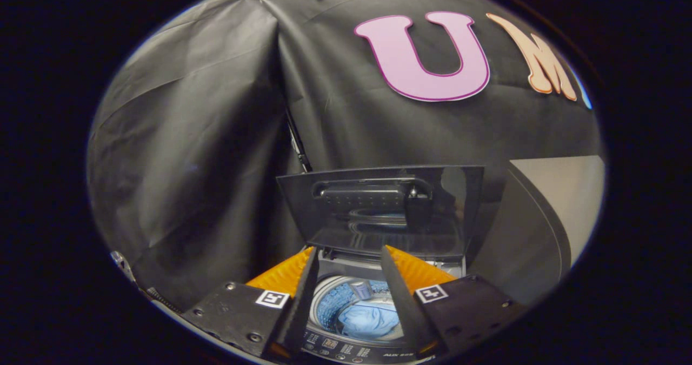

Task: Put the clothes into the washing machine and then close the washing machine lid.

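The gripper (348, 254) hangs above a top-loading washing machine (346, 349), looking down and forward over it. Its two fingers (300, 289) stand well apart with nothing held between them; the gap between them frames the open mouth of the machine.

Through that gap the round drum (330, 305) shows, its wall perforated and bluish. A piece of light blue clothing (370, 322) lies crumpled inside the drum, toward the near right side of it. A small grey part stands up in the drum just beyond the cloth, though what it is cannot be told.

On the near edge of the machine, between the fingers, runs the control panel (335, 346) with a row of small buttons and a display.

The lid (378, 211) is raised, standing almost upright at the far side of the opening, just beyond the fingertips. It is dark and glossy, and a dark handle-like block (373, 194) sits across its upper part. The drum's rim is reflected faintly in the lid's surface.

Behind the machine hangs black cloth (216, 138), creased and folded, making a corner to the left of the lid. To the far right a pale wall (562, 197) shows past the edge of the cloth.
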